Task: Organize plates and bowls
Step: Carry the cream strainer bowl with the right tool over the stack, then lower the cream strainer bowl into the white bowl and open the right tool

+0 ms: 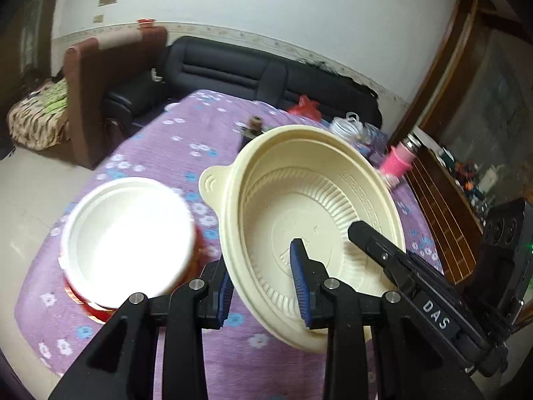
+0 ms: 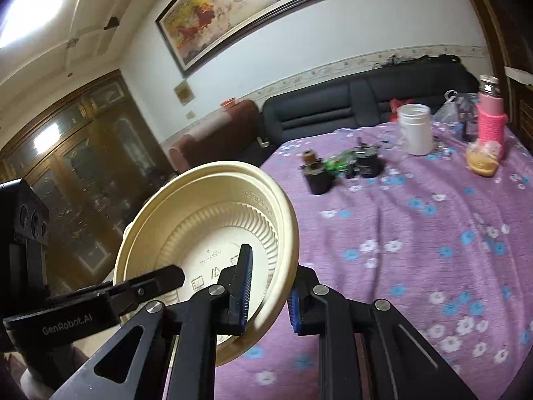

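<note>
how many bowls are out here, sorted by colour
cream bowls: 1, the cream bowl, held tilted between both grippers
white bowls: 1, the white bowl, resting on something red on the purple tablecloth
total: 2

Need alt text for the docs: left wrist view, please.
Both claws grip one cream plastic bowl by its rim, tilted above a purple floral tablecloth: left claw at the near edge, right claw reaching in from the right. A white bowl sits left.
</note>
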Motion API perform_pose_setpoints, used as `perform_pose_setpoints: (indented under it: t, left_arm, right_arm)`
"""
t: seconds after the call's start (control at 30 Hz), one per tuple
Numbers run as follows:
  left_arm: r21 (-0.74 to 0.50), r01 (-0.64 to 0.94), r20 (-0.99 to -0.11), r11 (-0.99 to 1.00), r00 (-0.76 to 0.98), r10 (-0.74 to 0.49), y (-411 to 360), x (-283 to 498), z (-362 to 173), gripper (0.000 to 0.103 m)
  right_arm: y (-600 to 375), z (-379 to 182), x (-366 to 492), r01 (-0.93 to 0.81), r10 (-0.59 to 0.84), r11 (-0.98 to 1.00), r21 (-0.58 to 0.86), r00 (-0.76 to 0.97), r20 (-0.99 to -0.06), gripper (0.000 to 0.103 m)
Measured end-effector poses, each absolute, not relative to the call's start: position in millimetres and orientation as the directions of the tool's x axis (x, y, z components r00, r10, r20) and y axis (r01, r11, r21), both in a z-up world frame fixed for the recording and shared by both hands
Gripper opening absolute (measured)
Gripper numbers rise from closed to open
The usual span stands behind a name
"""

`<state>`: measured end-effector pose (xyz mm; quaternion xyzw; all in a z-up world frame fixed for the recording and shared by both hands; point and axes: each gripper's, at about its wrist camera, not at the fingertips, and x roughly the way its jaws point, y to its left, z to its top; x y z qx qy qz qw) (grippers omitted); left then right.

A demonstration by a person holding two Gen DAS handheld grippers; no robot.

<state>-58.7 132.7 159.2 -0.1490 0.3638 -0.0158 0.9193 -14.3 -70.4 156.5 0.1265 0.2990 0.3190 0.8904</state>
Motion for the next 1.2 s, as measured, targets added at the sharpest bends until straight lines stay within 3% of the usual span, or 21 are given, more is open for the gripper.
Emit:
perform_pose_setpoints:
  t: [0.47, 0.8, 0.97, 1.1, 1.2]
  left_arm:
    - [-0.281, -0.302, -0.678, 0.911, 0.734, 0.035, 246, -79, 149, 0.031]
    - [-0.323, -0.352, -0.713, 0.878, 0.701, 0.019, 287, -66, 119, 0.035]
    - [-0.300, -0.370, -0.703, 0.879, 0.709, 0.058, 292, -70, 117, 0.053]
    - [-0.287, -0.399, -0.696, 0.871, 0.711, 0.096, 298, -73, 116, 0.055]
    - [-0.285, -0.415, -0.694, 0.864, 0.711, 0.113, 300, -80, 116, 0.056]
  right_arm:
    - [56, 149, 3, -0.596, 0.728, 0.676, 0.434, 0.451, -0.516, 0.021]
    - [94, 123, 13, -0.585, 0.671, 0.719, 0.376, 0.444, -0.594, 0.021]
    - [102, 118, 14, -0.574, 0.620, 0.758, 0.310, 0.486, -0.616, 0.021]
    - [107, 116, 13, -0.564, 0.579, 0.788, 0.247, 0.542, -0.609, 0.023]
    - [108, 114, 14, -0.567, 0.586, 0.785, 0.250, 0.549, -0.596, 0.033]
